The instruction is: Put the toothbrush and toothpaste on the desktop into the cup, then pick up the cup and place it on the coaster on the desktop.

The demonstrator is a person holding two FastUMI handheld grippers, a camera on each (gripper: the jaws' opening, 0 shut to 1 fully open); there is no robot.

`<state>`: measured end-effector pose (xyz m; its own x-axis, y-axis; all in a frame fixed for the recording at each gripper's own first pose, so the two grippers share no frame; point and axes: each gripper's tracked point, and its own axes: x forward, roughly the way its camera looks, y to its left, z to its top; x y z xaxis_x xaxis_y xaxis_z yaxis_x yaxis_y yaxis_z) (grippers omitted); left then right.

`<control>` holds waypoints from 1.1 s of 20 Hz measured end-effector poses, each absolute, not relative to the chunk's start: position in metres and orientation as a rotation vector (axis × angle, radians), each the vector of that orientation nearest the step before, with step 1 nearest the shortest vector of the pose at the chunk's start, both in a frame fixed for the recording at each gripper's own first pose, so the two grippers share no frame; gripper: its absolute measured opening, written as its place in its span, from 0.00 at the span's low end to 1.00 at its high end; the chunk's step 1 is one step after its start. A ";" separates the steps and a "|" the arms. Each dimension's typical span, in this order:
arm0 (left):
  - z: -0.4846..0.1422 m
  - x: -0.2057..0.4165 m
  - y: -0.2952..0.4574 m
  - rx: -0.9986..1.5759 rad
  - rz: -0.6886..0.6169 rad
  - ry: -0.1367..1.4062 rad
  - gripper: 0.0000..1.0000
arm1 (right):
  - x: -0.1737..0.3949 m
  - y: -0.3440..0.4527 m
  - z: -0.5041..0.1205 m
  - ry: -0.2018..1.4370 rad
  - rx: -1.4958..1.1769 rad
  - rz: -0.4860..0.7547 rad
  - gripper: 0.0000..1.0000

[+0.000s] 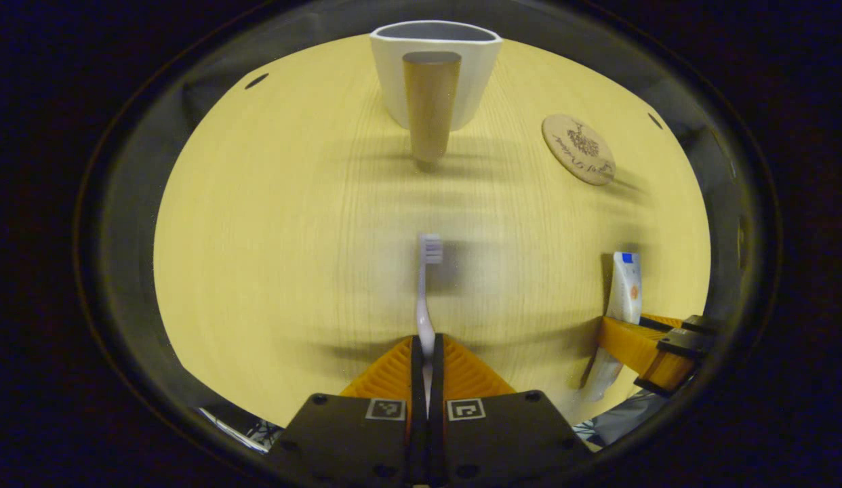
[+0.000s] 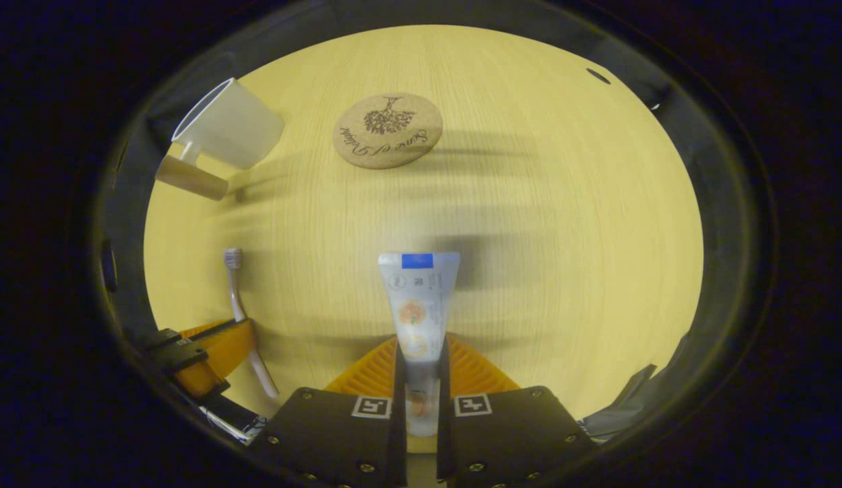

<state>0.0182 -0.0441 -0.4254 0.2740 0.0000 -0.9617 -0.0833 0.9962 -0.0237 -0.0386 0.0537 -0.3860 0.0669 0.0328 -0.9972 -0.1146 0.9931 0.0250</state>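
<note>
The wooden desktop (image 1: pixel 272 257) spreads under both grippers, and on it the white cup (image 1: pixel 436 71) stands upright at the far side with its brown handle turned toward the left gripper view; the round cork coaster (image 2: pixel 387 130) lies flat to one side of it, apart from it and bare. Nothing appears to sit in the cup yet, so the task looks to be in its first step: both items are grasped and raised, with shadows on the wood under them, and neither has gone in. The toothpaste (image 2: pixel 417 318) is a flat tube pointing forward, its lower part pinched between the fingers of the right gripper (image 2: pixel 421 369), whose jaws stand only as wide as the tube. The toothbrush (image 1: pixel 426 298) is thinner still; the left gripper (image 1: pixel 427 359) is clenched almost fully on its handle, bristle head pointing ahead toward the cup. The next move probably calls for carrying one item over the cup's mouth, tipping it so an end points down, and letting go inside, then doing likewise with the other without the two grippers crowding each other at the rim.
</note>
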 end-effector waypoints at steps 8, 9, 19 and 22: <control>-0.414 0.012 -0.042 -0.093 0.036 1.278 0.08 | -0.035 0.050 -0.373 1.471 -0.037 0.113 0.19; -0.407 0.013 -0.042 -0.098 0.032 1.267 0.08 | -0.034 0.048 -0.369 1.463 -0.030 0.108 0.19; -0.321 0.041 -0.037 -0.134 0.006 1.103 0.08 | -0.030 0.052 -0.349 1.405 0.005 0.114 0.19; -0.287 0.059 -0.033 -0.145 -0.002 1.035 0.08 | -0.031 0.054 -0.347 1.397 0.009 0.115 0.19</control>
<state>0.0592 -0.0329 -0.2875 0.5112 -0.0697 -0.8566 -0.0671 0.9904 -0.1206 -0.0308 0.0540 -0.3470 0.1682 0.0862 -0.9820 -0.0758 0.9943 0.0743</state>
